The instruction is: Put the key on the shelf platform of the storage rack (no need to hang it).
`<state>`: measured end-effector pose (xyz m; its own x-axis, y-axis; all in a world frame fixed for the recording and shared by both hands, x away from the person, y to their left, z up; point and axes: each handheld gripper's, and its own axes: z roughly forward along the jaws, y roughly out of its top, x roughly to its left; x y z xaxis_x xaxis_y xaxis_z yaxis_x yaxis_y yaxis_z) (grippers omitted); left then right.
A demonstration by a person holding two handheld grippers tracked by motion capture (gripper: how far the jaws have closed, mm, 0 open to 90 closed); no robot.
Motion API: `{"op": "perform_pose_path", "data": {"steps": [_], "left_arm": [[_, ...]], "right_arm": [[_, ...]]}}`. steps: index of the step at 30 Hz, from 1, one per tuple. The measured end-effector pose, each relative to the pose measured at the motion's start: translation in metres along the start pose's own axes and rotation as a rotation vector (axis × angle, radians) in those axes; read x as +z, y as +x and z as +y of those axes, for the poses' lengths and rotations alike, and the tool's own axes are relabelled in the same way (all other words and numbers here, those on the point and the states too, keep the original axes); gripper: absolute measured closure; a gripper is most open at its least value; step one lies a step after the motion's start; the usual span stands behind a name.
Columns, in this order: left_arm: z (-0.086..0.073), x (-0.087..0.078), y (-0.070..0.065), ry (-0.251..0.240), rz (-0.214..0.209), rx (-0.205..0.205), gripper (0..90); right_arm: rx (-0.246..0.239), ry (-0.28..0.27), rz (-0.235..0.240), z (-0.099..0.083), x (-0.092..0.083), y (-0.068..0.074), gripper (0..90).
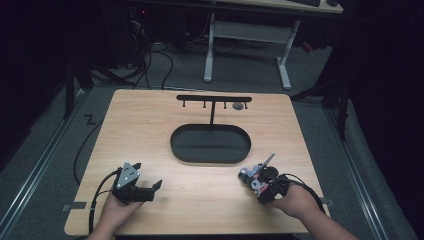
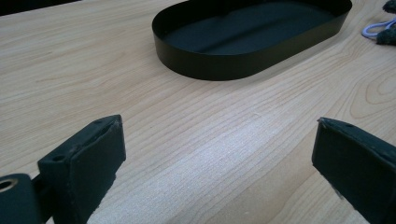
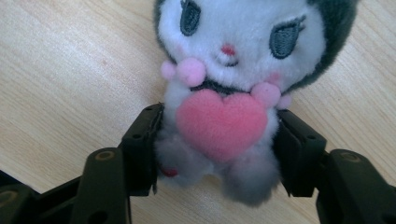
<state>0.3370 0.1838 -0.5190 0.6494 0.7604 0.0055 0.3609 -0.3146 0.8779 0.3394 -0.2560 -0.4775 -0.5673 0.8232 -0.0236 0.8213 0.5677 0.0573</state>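
A small plush toy (image 3: 219, 93) with a white face, dark grey ears and a pink heart on its chest lies on the wooden table (image 1: 200, 200) at the front right. My right gripper (image 3: 222, 128) is shut on the toy's body, one jaw pressing each side. From above, the toy (image 1: 251, 176) and right gripper (image 1: 256, 181) sit just right of the black oval tray (image 1: 181, 150). My left gripper (image 1: 148, 175) rests at the front left, open, with nothing between its jaws (image 2: 219, 140). It faces the tray (image 2: 210, 70).
A black T-shaped stand with several small hooks (image 1: 213, 98) rises from the back of the tray. A grey round spot (image 1: 238, 106) lies on the table behind it. Past the table's far edge stand a white desk frame (image 1: 245, 35) and floor cables.
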Motion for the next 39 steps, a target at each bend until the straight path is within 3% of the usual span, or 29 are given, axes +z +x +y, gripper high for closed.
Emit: {"op": "perform_pose_path", "data": {"steps": [12,26,39], "left_arm": [[0.0,0.0,0.0,0.001,-0.004,-0.001,3.9],[0.0,0.0,0.0,0.002,-0.007,-0.004,4.3],[0.0,0.001,0.002,0.008,-0.027,-0.031,4.9]], "right_arm": [[-0.012,-0.044,0.002,0.002,-0.019,0.003,46.9],[-0.002,-0.049,0.0,0.006,-0.029,0.002,46.9],[0.003,-0.064,0.003,0.03,-0.041,0.002,46.9]]}}
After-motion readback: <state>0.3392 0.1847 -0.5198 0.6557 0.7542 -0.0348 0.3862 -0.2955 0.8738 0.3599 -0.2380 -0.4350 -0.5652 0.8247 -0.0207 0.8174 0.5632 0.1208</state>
